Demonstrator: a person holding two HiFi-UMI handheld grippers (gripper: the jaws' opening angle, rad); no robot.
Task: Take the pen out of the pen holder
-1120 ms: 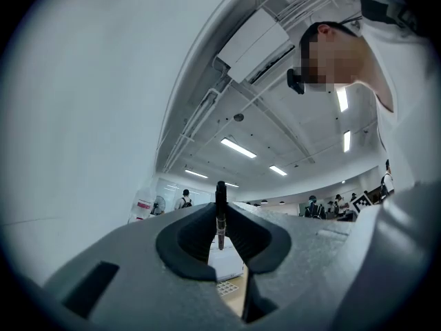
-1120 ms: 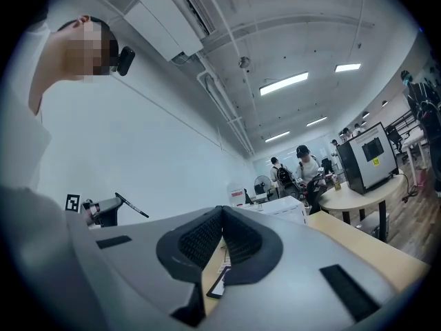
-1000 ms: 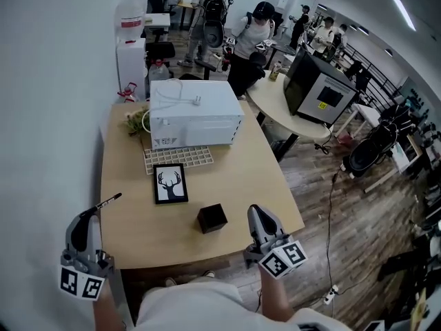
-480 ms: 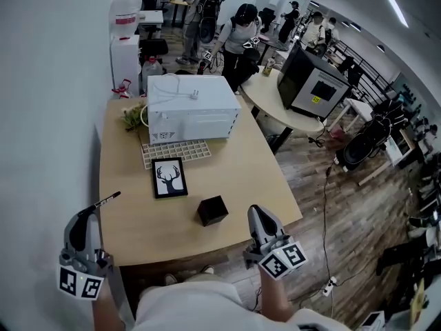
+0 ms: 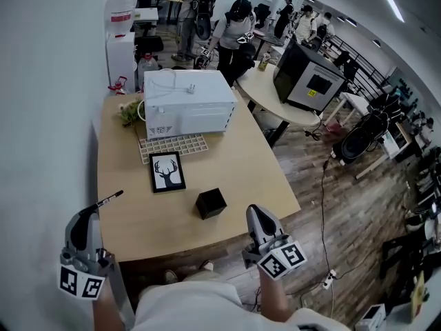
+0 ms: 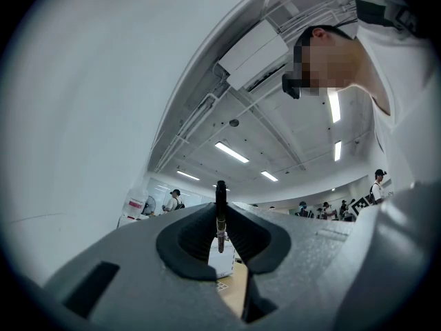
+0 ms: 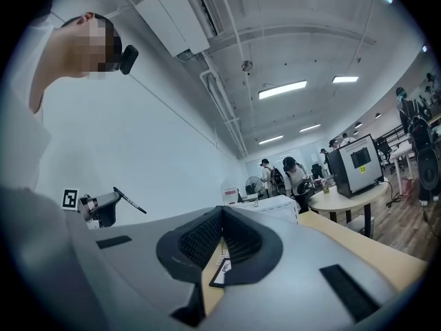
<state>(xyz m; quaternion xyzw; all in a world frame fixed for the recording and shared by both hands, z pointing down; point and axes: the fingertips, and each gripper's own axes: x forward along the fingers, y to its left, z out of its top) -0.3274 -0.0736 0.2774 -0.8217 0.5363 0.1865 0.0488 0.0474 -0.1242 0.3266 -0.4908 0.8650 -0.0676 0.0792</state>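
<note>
A thin black pen [image 5: 110, 198] sticks out up and to the right from my left gripper [image 5: 93, 214], which is shut on it off the table's left front corner. In the left gripper view the pen [image 6: 220, 209] stands upright between the closed jaws of that gripper [image 6: 220, 238]. The pen holder [image 5: 211, 203], a small black cube, sits on the wooden table [image 5: 234, 164] near its front edge. My right gripper [image 5: 253, 210] hovers at the front edge, right of the holder, shut with nothing in it. In the right gripper view its pads [image 7: 222, 216] meet.
Behind the holder lie a framed deer picture [image 5: 167, 172], a white grid mat [image 5: 172, 145], a white boxy appliance [image 5: 186, 102] and a small plant [image 5: 131, 110]. A white wall runs along the left. A round table with a black machine [image 5: 306, 78] and several people stand further back.
The table and its objects have slid slightly up and left in the head view. My right gripper sits a little further back from the holder. The pen stays gripped in the left gripper.
</note>
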